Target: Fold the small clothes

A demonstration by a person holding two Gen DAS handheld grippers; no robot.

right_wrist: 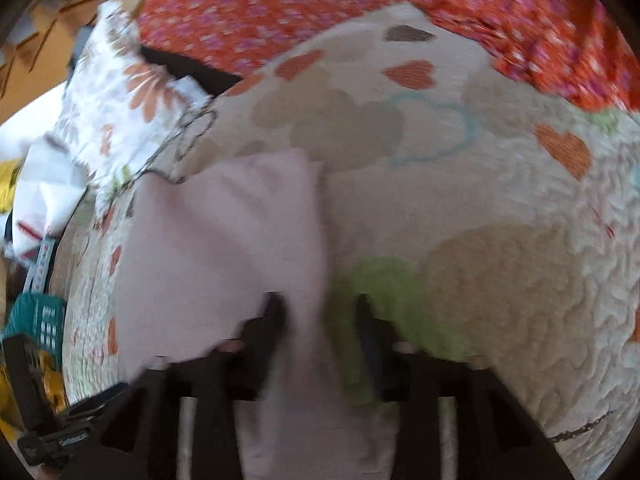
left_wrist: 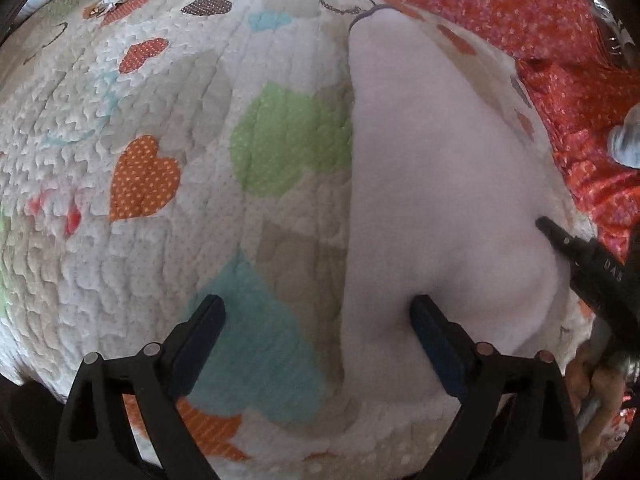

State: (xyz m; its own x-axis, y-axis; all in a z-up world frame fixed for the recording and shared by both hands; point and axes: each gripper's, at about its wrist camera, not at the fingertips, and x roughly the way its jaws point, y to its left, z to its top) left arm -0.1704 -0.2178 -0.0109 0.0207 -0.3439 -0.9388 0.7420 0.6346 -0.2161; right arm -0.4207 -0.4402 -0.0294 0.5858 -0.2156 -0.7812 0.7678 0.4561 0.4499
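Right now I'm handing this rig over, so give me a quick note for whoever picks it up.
Left gripper: open, jaws wide, straddling the near left edge of the pale pink garment; nothing held.
Right gripper: open, its jaws either side of the garment's other edge; the view is blurred, no grip visible.
The garment lies flat on the heart-patterned quilt; red floral fabric lies beyond it.
Done: garment laid out, seemingly in a long narrow shape.
Left: grip the near edge, fold it over, then set the piece aside.
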